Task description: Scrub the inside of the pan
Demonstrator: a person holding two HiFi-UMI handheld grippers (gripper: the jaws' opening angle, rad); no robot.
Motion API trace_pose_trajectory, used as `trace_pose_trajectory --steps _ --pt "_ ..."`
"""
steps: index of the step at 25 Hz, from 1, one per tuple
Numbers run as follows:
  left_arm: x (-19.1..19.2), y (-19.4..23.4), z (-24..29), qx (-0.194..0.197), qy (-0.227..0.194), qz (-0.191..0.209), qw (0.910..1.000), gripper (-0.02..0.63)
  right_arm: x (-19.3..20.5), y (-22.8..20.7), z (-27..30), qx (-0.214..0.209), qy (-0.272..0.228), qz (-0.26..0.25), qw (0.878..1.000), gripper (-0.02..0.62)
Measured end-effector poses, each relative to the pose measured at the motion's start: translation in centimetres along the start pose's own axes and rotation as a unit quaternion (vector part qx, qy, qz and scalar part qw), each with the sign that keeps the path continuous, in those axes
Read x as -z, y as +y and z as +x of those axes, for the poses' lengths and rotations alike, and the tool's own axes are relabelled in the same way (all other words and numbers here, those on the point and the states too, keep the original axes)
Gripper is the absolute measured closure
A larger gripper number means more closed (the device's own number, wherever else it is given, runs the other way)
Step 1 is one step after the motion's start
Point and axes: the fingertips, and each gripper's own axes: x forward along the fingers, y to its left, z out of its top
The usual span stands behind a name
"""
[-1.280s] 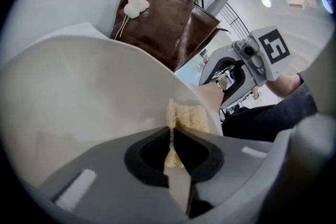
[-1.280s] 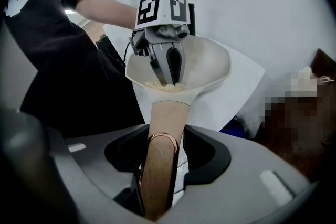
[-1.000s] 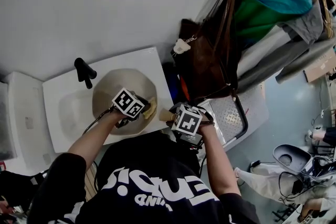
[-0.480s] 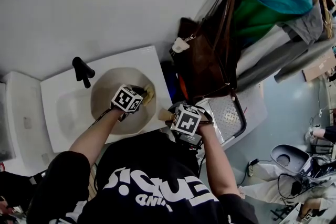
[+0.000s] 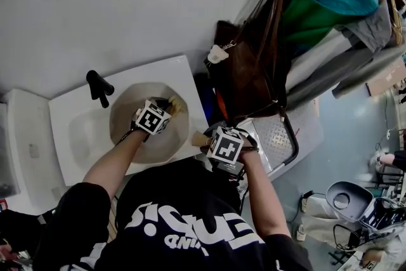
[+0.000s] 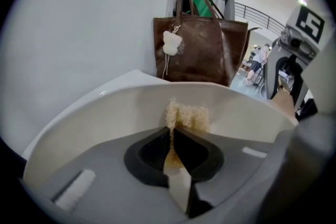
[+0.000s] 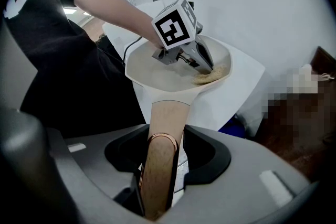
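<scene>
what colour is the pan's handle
The pan handle is light tan, wood-toned, with a copper-coloured ring; clearest in the right gripper view.

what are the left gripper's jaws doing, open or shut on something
Shut on the tan fibrous scrub pad: the left gripper pinches it between its jaws, inside the cream pan.

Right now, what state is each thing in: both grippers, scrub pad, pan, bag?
Left gripper: shut on the scrub pad, inside the pan.
Scrub pad: pinched, against the pan's inner wall.
Right gripper: shut on the pan handle.
Pan handle: clamped.
Pan: upright, held by its handle.
Brown tote bag: hanging by its straps.
</scene>
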Motion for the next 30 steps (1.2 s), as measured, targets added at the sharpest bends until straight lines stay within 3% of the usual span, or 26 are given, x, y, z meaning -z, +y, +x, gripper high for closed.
trace_pose_trajectory --steps 6,11,18,23,30 --pt "-0.3 1.3 -0.4 -0.039 0.011 0.095 0.9947 0.584 0.0 0.3 -0.2 -0.001 -0.009 0.008 1.0 0.397" --pt "1.2 4.0 -0.6 -0.08 0.059 0.171 0.9803 0.584 -0.1 0.4 -0.2 -0.002 -0.013 0.011 1.0 0.397" --pt "3.6 6.4 -1.5 -0.101 0.118 0.211 0.9651 0.584 -0.1 0.3 -0.3 -0.001 -0.014 0.01 1.0 0.397" --pt "5.9 6.9 -2.5 -0.092 0.169 0.263 0.9455 0.585 -0.4 0.4 -0.6 0.0 -0.015 0.007 1.0 0.397" --pt "8.4 6.2 -4.1 -0.053 0.229 0.251 0.939 0.586 -0.5 0.3 -0.8 0.0 -0.016 0.003 1.0 0.397"
